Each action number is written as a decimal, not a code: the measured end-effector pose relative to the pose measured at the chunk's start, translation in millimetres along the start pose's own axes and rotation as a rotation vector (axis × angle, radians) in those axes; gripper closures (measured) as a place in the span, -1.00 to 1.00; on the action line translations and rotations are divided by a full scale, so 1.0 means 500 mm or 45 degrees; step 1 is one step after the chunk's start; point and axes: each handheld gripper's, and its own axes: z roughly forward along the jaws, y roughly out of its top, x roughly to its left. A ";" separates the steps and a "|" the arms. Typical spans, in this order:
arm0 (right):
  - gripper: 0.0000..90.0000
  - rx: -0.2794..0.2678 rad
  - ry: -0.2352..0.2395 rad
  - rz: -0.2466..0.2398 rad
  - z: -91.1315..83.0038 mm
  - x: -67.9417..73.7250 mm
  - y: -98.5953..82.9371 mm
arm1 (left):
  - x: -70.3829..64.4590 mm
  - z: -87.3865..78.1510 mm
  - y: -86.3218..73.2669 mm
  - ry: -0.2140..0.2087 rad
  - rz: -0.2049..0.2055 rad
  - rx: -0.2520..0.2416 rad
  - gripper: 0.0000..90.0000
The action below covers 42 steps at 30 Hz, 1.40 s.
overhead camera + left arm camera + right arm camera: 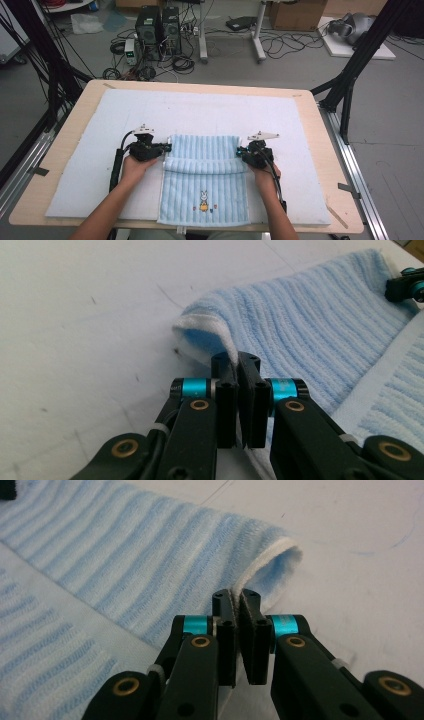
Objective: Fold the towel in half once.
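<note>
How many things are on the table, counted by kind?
Towel: 1, light blue, striped
White mat: 1
Grippers: 2, left gripper and right gripper, each shut on a towel edge
Total: 4

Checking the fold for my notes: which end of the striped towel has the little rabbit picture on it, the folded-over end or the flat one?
The flat end of the towel, nearest the person, bears the rabbit picture. The far end is doubled over, pinched by the left gripper and right gripper.
</note>
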 end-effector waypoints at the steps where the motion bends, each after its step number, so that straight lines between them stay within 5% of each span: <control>1: 0.92 -0.004 0.003 0.017 0.005 -0.004 0.006 | 0.002 0.002 0.005 0.007 0.010 0.009 0.91; 10: 0.91 -0.044 -0.079 0.019 0.033 -0.020 0.049 | 0.044 0.032 0.074 0.023 0.054 -0.077 0.91; 19: 0.91 -0.040 -0.126 0.018 0.058 -0.034 0.091 | 0.067 0.047 0.078 0.020 0.006 -0.096 0.89; 21: 0.89 -0.015 -0.137 0.006 0.065 -0.033 0.089 | 0.069 0.045 0.078 0.053 -0.020 -0.101 0.62; 23: 0.59 -0.023 -0.147 0.024 0.064 -0.034 0.087 | 0.071 0.036 0.081 0.044 -0.061 -0.117 0.24; 26: 0.22 -0.062 -0.132 0.077 0.049 -0.037 0.089 | 0.067 0.017 0.084 0.008 -0.039 -0.140 0.17; 29: 0.14 -0.096 -0.120 0.084 0.029 -0.037 0.086 | 0.061 0.005 0.081 -0.026 0.003 -0.145 0.17; 32: 0.13 -0.094 -0.076 0.084 0.014 -0.035 0.082 | 0.047 0.009 0.072 -0.091 0.033 -0.042 0.17; 37: 0.17 -0.090 0.036 0.042 0.001 -0.019 0.070 | 0.023 0.023 0.045 -0.096 0.076 0.044 0.24; 42: 0.55 0.013 0.091 0.014 0.009 -0.020 0.044 | 0.009 0.017 0.033 -0.106 0.152 0.054 0.80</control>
